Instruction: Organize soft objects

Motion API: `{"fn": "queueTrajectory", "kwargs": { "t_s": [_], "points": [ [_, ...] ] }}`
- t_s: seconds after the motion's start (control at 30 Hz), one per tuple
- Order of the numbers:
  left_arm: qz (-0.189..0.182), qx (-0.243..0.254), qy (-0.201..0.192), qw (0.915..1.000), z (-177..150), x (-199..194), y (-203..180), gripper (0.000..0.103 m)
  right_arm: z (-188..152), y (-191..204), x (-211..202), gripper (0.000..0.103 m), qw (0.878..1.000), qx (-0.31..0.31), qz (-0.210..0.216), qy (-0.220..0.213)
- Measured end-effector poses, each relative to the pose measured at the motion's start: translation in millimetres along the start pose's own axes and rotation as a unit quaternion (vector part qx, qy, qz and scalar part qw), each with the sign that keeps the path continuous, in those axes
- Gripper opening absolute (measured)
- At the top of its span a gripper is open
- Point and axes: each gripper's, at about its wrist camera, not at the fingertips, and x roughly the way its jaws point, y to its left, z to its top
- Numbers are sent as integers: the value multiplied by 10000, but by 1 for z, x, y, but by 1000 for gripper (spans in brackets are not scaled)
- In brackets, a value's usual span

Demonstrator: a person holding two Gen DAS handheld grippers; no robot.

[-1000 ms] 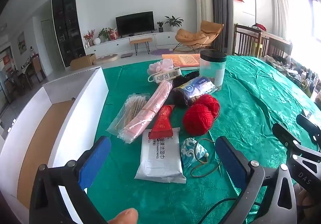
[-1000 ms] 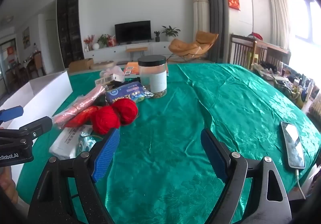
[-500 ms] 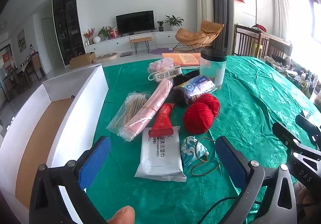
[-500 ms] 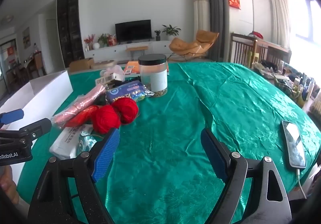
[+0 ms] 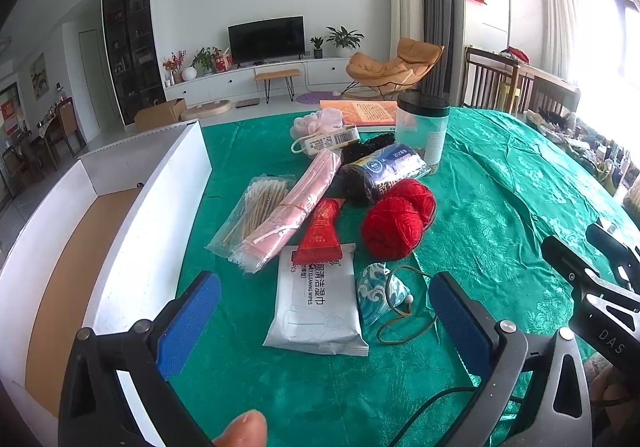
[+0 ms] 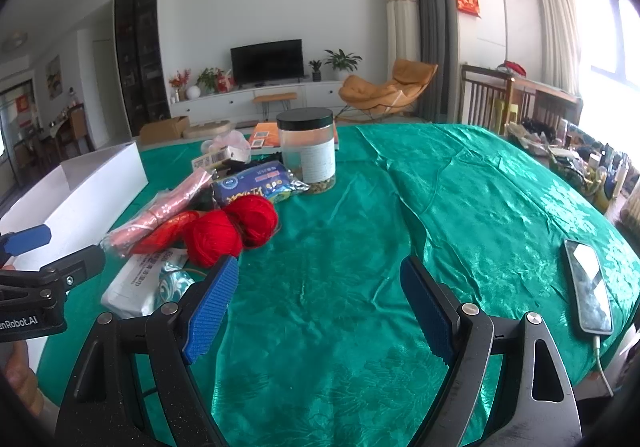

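Left gripper: fingers wide, empty, above wipes; pouch just right
Right gripper: fingers wide, empty, over bare bench
Yarn: mid bench; box left; jar far

- A home's open living and dining room.
- A flat television stands on a long white cabinet against the far wall, with potted plants beside it.
- An orange lounge chair sits by grey curtains.
- The worktop wears a green patterned tablecloth.
- Wooden dining chairs stand nearby.
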Motion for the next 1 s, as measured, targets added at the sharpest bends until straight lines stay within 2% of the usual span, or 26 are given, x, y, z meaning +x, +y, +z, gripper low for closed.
{"fn": "queueTrajectory", "kwargs": {
  "t_s": [1.0],
  "points": [
    [131, 132, 102, 9998, -4, 6, -7, 103, -1, 2, 2, 85, 9999, 33, 83, -48]
  ]
}}
